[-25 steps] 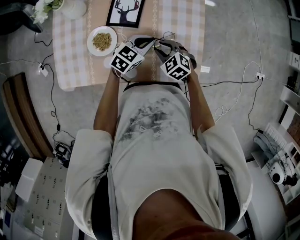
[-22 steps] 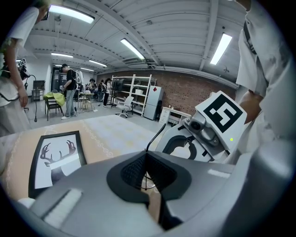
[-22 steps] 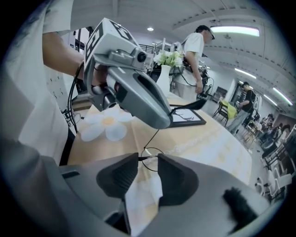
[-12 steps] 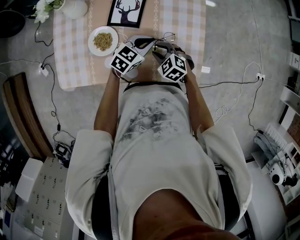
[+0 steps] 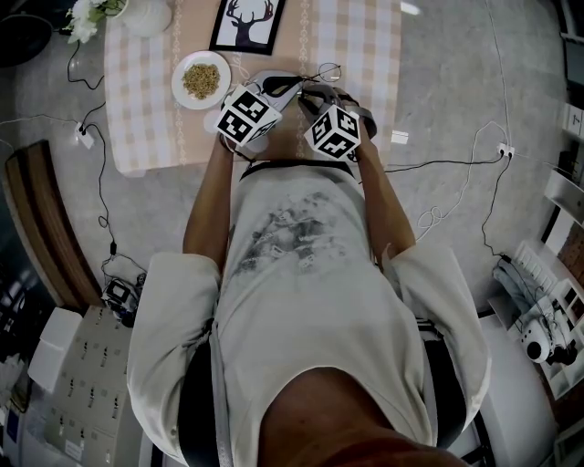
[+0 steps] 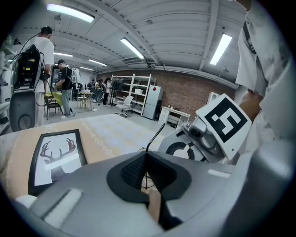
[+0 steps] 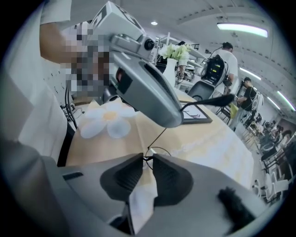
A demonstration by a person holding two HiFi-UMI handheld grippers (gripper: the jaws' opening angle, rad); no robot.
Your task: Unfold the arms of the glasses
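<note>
The thin wire-framed glasses (image 5: 321, 72) hang just above the checked tablecloth (image 5: 365, 36), between my two grippers. My left gripper (image 6: 147, 159) is shut on one dark arm of the glasses (image 6: 155, 135), which sticks up out of the pads. In the right gripper view that arm (image 7: 215, 101) juts out beyond the left gripper (image 7: 152, 92), and a wire runs down to a round lens rim (image 7: 157, 152). My right gripper (image 7: 147, 163) has just been closing. The frame sits at its tips, and a narrow gap still shows between the pads.
On the table stand a white plate of grain (image 5: 201, 80), a framed deer picture (image 5: 245, 23) and a vase of flowers (image 5: 146, 14). Cables (image 5: 456, 196) trail over the floor around it. People stand far off in the hall (image 6: 64, 88).
The right gripper has shifted a little to the left, closer to the left gripper. The left gripper and the glasses have stayed where they were.
</note>
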